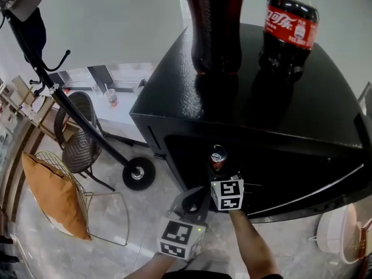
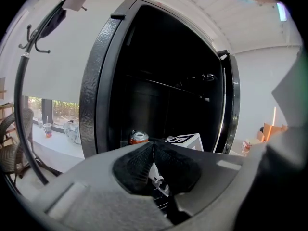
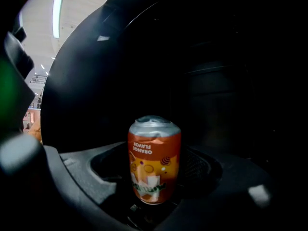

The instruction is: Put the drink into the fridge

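Note:
An orange drink can (image 1: 218, 158) with a silver end sits between the jaws of my right gripper (image 1: 220, 173), which is shut on it at the black fridge's (image 1: 273, 97) open front. In the right gripper view the can (image 3: 154, 160) fills the middle between the pads of the gripper (image 3: 155, 179), its label upside down, with the dark fridge inside behind it. My left gripper (image 1: 196, 201) hangs lower and to the left, shut and holding nothing. The left gripper view shows its closed jaws (image 2: 154, 147), the can (image 2: 138, 137), the fridge frame (image 2: 96, 85) and the open door (image 2: 232, 105).
Two cola bottles (image 1: 214, 22) (image 1: 289, 28) stand on the fridge top. A black coat stand (image 1: 75, 121) with a wheeled base, a wicker chair (image 1: 78, 135) and a wire chair with an orange cushion (image 1: 55, 196) are to the left. A white round thing (image 1: 334, 231) lies at the lower right.

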A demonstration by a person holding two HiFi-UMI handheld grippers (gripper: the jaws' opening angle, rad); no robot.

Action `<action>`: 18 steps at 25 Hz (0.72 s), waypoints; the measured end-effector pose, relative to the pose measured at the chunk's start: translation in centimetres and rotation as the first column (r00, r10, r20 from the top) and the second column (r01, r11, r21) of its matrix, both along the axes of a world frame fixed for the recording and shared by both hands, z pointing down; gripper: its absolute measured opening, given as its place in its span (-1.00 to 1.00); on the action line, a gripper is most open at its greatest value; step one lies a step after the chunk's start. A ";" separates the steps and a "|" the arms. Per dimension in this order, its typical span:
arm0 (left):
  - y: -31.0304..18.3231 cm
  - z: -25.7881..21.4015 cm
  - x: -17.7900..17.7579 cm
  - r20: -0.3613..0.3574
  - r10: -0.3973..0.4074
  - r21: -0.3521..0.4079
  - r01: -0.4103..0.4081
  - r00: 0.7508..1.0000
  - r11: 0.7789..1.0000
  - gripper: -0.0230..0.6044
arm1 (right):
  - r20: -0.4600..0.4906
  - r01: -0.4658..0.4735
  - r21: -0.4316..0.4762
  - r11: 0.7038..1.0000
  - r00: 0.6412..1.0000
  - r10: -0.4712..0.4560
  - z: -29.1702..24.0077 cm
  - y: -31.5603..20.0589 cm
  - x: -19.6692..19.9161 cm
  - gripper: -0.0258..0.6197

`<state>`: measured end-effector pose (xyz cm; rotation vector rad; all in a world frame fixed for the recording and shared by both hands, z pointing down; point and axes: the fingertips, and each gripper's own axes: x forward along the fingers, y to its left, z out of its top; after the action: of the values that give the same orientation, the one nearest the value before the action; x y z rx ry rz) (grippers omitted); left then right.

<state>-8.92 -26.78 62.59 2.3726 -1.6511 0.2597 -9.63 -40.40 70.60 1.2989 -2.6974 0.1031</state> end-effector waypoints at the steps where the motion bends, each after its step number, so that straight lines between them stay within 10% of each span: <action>1: 0.0 0.0 0.0 0.001 0.001 0.001 -0.001 1.000 1.000 -0.92 | 0.000 0.001 -0.001 1.000 1.000 -0.001 0.1 0.0 0.0 0.08; 18: 1.7 -2.5 -0.4 -0.023 -0.031 -0.026 0.031 0.999 0.999 -0.92 | -0.038 -0.012 -0.061 0.998 0.999 0.009 -2.8 2.9 2.6 0.12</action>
<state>-9.36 -25.08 60.12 2.3207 -1.6628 0.2456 -7.04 -37.55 67.81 1.2844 -2.6346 0.1592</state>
